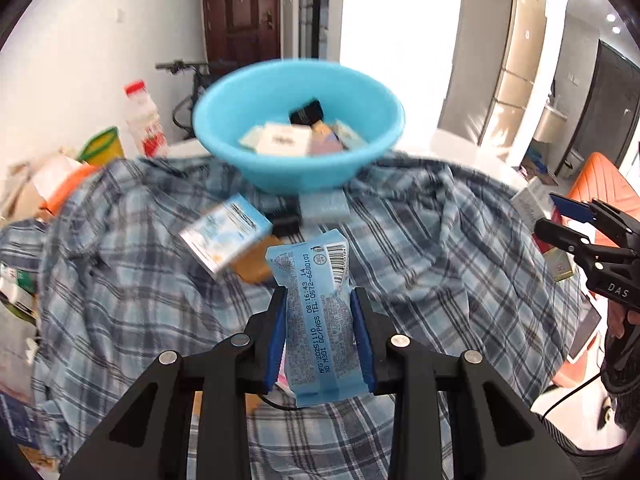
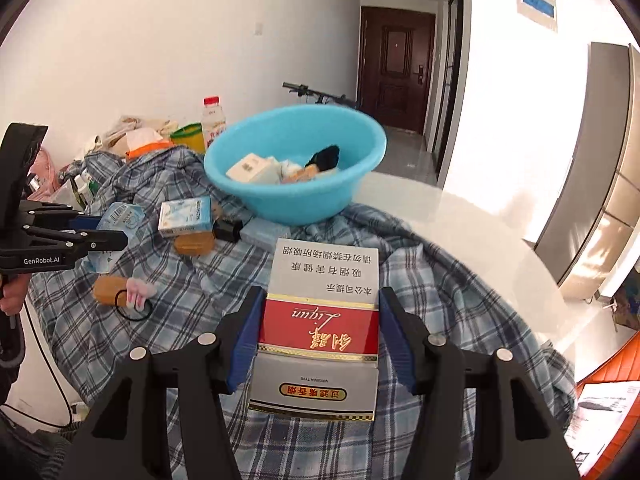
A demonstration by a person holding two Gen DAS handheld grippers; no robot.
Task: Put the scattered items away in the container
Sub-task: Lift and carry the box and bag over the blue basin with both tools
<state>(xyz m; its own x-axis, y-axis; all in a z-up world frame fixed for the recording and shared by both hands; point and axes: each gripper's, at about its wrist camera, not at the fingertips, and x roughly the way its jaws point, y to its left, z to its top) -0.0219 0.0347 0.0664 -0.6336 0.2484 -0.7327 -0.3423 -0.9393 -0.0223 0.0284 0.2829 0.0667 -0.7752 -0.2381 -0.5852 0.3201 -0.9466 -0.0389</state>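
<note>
A blue plastic basin (image 1: 298,120) (image 2: 294,168) stands on a plaid cloth and holds several small boxes and a black item. My left gripper (image 1: 320,300) is shut on a light blue snack packet (image 1: 316,312), held above the cloth in front of the basin; it also shows at the left of the right wrist view (image 2: 120,220). My right gripper (image 2: 322,300) is shut on a red and white cigarette box (image 2: 320,320), held above the cloth short of the basin. The right gripper appears at the right edge of the left wrist view (image 1: 568,220).
On the plaid cloth (image 2: 440,280) lie a white-blue carton (image 2: 184,216), a black item (image 2: 228,230), a pale blue pack (image 2: 266,232), two brown blocks (image 2: 194,244) (image 2: 108,288) and a pink hair tie (image 2: 138,294). A bottle (image 2: 212,120) and clutter stand behind, left.
</note>
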